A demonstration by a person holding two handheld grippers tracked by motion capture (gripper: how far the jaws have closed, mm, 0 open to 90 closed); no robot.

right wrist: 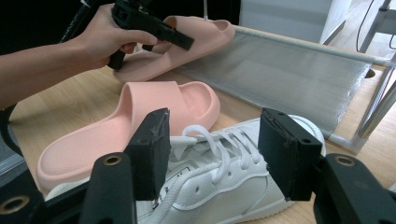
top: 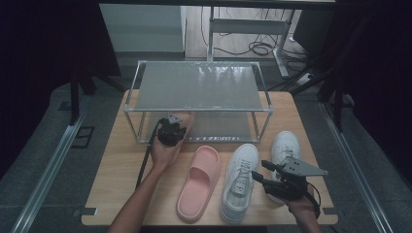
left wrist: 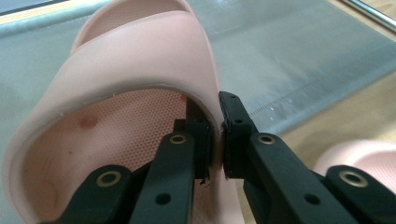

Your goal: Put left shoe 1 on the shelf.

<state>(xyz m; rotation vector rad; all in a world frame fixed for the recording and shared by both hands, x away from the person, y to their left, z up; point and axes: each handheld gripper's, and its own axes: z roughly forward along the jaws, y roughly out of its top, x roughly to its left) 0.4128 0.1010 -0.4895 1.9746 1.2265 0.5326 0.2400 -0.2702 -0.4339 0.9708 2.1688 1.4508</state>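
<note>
Left claw (left wrist: 215,135) clamped, right claw (right wrist: 219,154) agape

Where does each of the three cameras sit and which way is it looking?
High view: above the person's side, looking forward and down on the table and rack; both forearms show.
Left gripper view: rides the left claw, looking along its jaws clamped on a pink slipper's strap.
Right gripper view: rides the open right claw, looking over a white sneaker toward the rack; the other hand shows.
Both gripper views share the held slipper and the rack's lower shelf.
</note>
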